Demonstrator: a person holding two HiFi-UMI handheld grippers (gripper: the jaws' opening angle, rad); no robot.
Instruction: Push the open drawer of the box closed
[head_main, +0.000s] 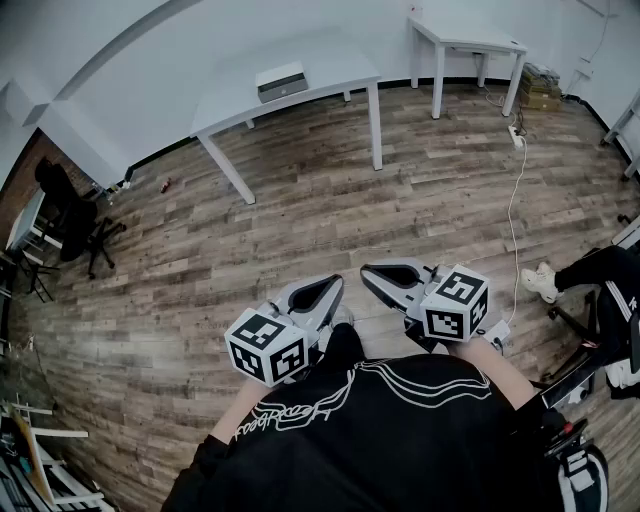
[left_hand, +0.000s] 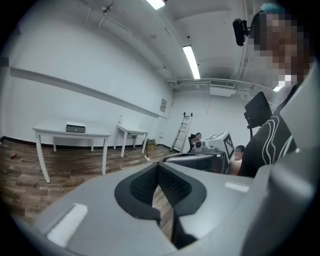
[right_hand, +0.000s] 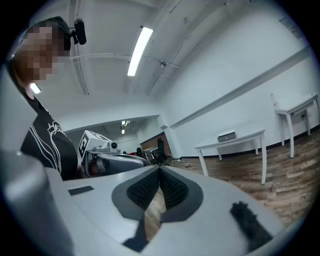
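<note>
Far out to the left of the left tool, a black office chair (head_main: 72, 212) stands on the wood floor (head_main: 300, 210). The left tool (head_main: 333, 284) is held close against the wearer's dark shirt (head_main: 400, 420), tips pointing forward. In the left gripper view its ribbed pads (left_hand: 172, 186) meet at the tips with nothing between them, so the tool is closed and empty.

Well ahead of both tools, apart from either, a white counter (head_main: 330, 75) carries the box (head_main: 282, 81), a low grey case near the counter's front edge. At this range its drawer cannot be made out in any view.

Just beside the left tool, tips angled toward it without touching, the right tool (head_main: 368, 272) is also closed. Its pads (right_hand: 172, 192) touch at the tips in the right gripper view and grip nothing.

Beyond the right tool and further right stands a second white table (head_main: 465, 40). A white cable (head_main: 514, 190) trails across the floor, and a seated person's shoe (head_main: 538, 282) lies out to the right tool's right.
</note>
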